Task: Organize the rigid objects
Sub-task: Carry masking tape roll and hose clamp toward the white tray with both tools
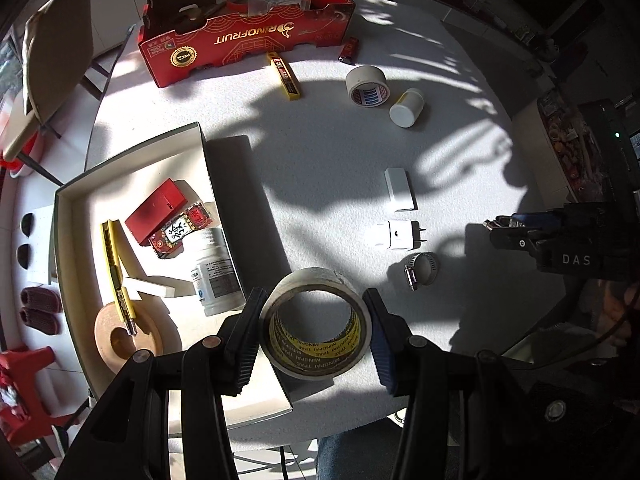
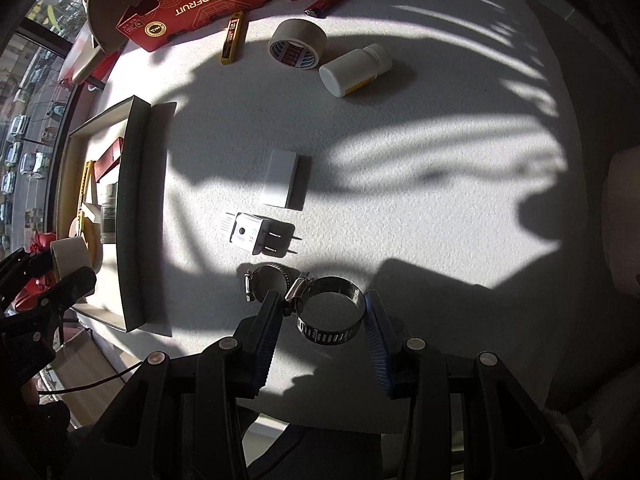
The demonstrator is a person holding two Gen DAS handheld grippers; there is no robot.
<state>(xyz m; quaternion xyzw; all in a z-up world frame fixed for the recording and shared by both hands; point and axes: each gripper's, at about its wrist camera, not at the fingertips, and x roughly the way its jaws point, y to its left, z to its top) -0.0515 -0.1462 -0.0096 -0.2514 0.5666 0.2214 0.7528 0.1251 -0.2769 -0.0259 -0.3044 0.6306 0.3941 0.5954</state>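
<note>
Two grippers are each loaded, so the step in hand looks like carrying items to the white tray (image 1: 132, 148). Between the fingers of the left gripper (image 1: 316, 334) sits a roll of tape (image 1: 316, 320), both pads pressed on its outer wall; its bore axis points toward the camera and slightly up, so the printed core faces the lens. The tray wall lies just beyond the left finger, with a white bottle (image 1: 216, 272) and a yellow utility knife (image 1: 118, 272) already inside.

The right gripper (image 2: 324, 320) has its fingers fairly wide, closed against a metal hose clamp (image 2: 328, 308): the ring lies nearly flat between the pads, its screw housing touching the left fingertip. A second hose clamp (image 2: 266, 276) rests just past that finger.

Next, I judge, the tape must shift leftward over the tray wall, then be let go.
</note>
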